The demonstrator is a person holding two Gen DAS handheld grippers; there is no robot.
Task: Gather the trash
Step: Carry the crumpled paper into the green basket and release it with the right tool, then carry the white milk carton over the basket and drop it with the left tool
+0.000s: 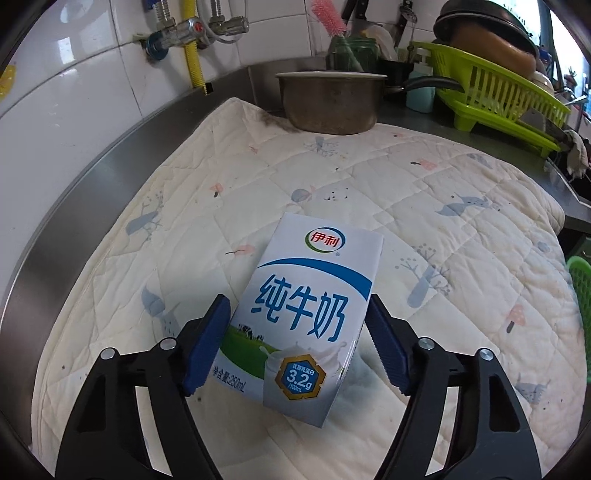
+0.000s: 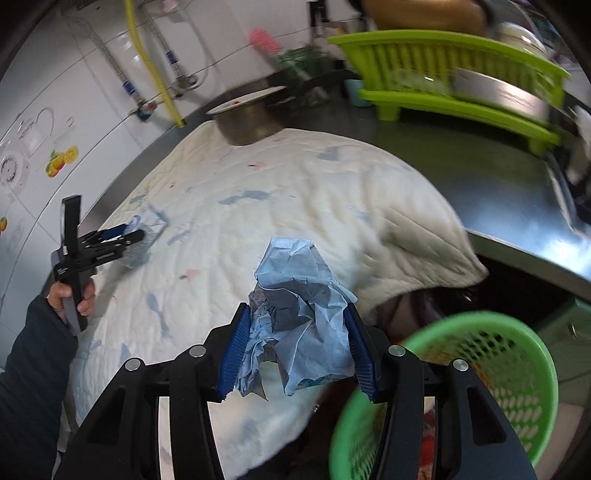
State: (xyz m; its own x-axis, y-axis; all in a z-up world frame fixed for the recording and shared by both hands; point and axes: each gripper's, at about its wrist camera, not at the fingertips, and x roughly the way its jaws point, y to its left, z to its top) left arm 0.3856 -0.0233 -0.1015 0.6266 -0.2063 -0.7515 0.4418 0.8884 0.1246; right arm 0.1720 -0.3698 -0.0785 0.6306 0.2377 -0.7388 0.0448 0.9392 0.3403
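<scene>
A white and blue milk carton (image 1: 314,266) lies flat and slightly askew on a quilted cloth (image 1: 406,184). My left gripper (image 1: 298,299) straddles its lower half, with the blue pads against both long sides. In the right wrist view that left gripper (image 2: 122,236) shows at the far left, held by a hand (image 2: 62,295), with the blurred carton (image 2: 147,225) at its tips. My right gripper (image 2: 295,308) is shut on a crumpled blue paper (image 2: 291,266) and holds it above the cloth's near right corner. A green mesh basket (image 2: 498,369) sits below it to the right.
A metal pot (image 1: 328,99) stands on the cloth's far edge. A lime dish rack (image 1: 498,96) with pans fills the back right of the steel counter (image 2: 498,206). Tiled wall with pipes and taps (image 1: 184,29) runs along the left. The basket rim (image 1: 580,280) shows at the right edge.
</scene>
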